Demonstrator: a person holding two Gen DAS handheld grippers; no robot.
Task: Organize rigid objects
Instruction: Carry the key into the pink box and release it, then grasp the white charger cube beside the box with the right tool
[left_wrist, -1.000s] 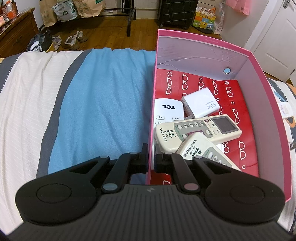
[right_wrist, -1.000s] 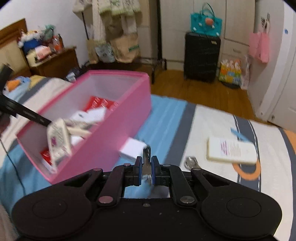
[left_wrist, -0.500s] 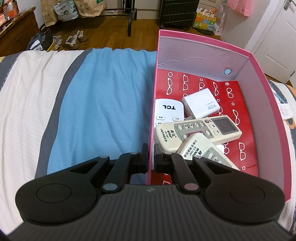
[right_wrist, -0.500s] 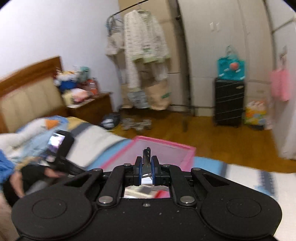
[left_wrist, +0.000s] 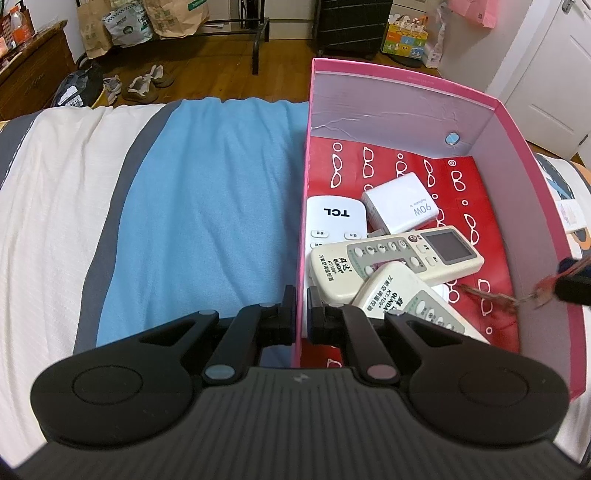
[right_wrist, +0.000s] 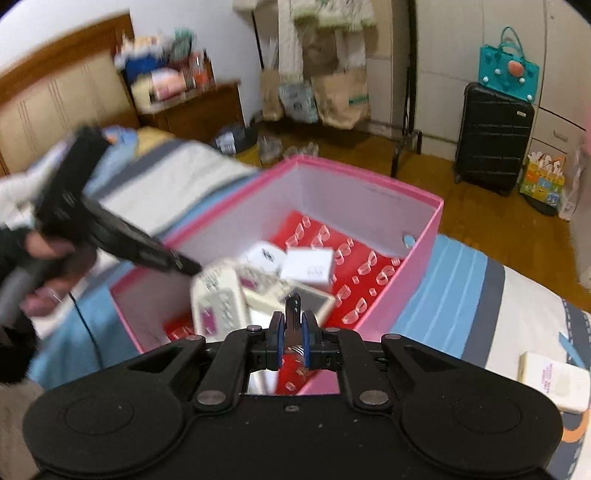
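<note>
Right hand-held gripper (right_wrist: 293, 334) swung back over pink box (right_wrist: 424, 243), pinching key (right_wrist: 293, 317), left hand-held gripper (left_wrist: 302, 314) clamping box wall

Even, soft indoor light is seen in both views, with no hard shadows and no clear source. The left wrist view is sharp and well exposed; the labels on the remotes (left_wrist: 397, 254) can be read, and faint sheen is shown on the box (left_wrist: 399, 107) wall. Straight lines are bent outward near the edges by the fisheye lens. The right wrist view is smeared by motion blur, most heavily at the left, and dark corners are shown.
</note>
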